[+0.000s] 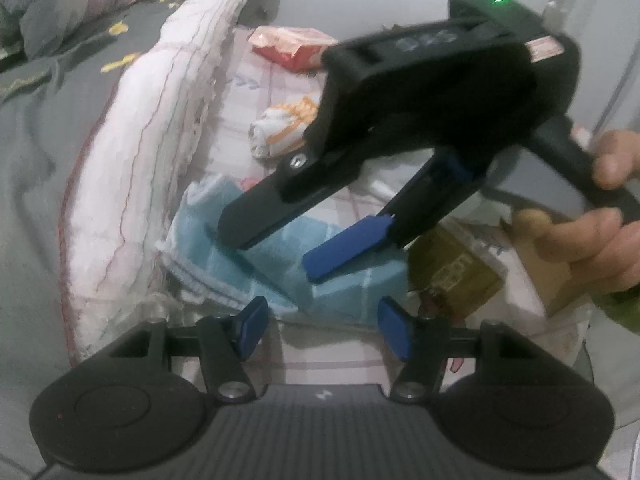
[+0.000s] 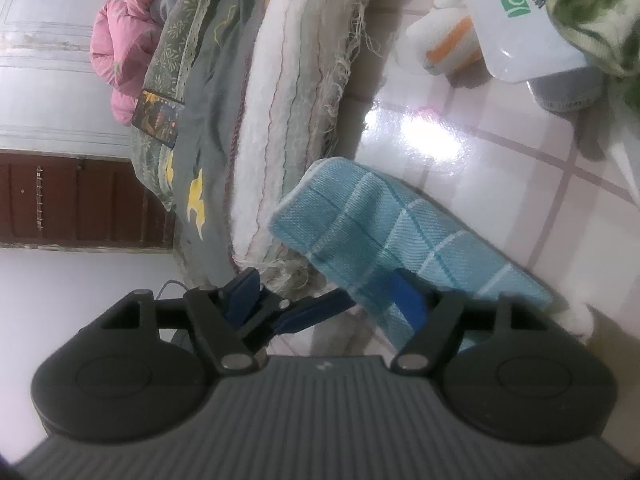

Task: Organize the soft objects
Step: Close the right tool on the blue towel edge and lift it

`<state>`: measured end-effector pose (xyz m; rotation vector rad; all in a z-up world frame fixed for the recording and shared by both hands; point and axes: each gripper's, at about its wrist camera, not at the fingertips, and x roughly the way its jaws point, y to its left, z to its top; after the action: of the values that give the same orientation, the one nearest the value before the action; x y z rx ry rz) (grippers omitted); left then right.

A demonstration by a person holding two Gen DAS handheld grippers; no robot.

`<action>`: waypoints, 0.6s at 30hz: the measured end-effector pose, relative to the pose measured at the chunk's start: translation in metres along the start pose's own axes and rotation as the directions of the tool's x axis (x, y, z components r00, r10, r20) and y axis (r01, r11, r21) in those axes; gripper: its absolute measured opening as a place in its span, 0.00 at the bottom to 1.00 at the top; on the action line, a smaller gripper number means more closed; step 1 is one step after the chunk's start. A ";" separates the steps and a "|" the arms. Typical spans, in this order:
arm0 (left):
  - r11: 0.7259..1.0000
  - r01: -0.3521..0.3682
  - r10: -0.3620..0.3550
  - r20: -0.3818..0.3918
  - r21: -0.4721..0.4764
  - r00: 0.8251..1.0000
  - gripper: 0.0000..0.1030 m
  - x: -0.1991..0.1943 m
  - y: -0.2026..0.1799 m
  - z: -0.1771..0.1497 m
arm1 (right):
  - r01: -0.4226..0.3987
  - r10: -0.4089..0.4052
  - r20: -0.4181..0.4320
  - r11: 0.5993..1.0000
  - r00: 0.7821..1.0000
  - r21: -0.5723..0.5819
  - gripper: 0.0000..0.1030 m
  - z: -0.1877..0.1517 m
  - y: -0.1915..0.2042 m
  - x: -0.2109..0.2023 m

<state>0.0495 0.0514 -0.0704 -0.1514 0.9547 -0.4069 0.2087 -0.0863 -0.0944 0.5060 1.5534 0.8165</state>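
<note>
A light blue checked towel [image 1: 280, 256] lies folded on the tiled floor beside a white mattress. My left gripper [image 1: 324, 330] is open just in front of it, touching nothing. My right gripper [image 1: 276, 252] reaches in from the upper right, jaws apart, hovering over the towel. In the right wrist view the same towel [image 2: 392, 224] fills the middle, and my right gripper [image 2: 324, 300] is open with its right finger [image 2: 406, 300] at the towel's near edge. A rolled white and orange cloth [image 1: 280, 128] lies farther back; it also shows in the right wrist view [image 2: 444, 40].
A white mattress [image 1: 140, 168] with a grey quilt [image 1: 36, 128] runs along the left. A red and orange packet [image 1: 292, 46] lies at the back. A cardboard box [image 1: 452, 268] stands right of the towel. A white plastic bag [image 2: 516, 20] and green fabric [image 2: 600, 12] sit at the top right.
</note>
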 end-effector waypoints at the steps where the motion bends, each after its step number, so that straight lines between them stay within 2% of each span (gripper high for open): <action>1: 1.000 0.002 -0.002 -0.003 -0.004 1.000 0.60 0.001 0.001 0.000 | 0.004 -0.004 -0.001 1.000 1.000 -0.007 0.71 0.000 0.001 0.000; 11: 1.000 -0.009 0.009 0.020 0.029 1.000 0.60 -0.008 -0.002 0.001 | -0.023 0.023 -0.009 1.000 1.000 0.016 0.75 0.004 -0.008 0.002; 18: 0.999 -0.013 0.008 0.083 0.051 0.997 0.60 -0.019 -0.002 0.001 | -0.065 0.065 -0.007 0.995 0.998 0.074 0.75 0.006 -0.020 0.003</action>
<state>0.0398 0.0575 -0.0548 -0.1152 0.8628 -0.4122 0.2168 -0.0955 -0.1113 0.6103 1.5866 0.8141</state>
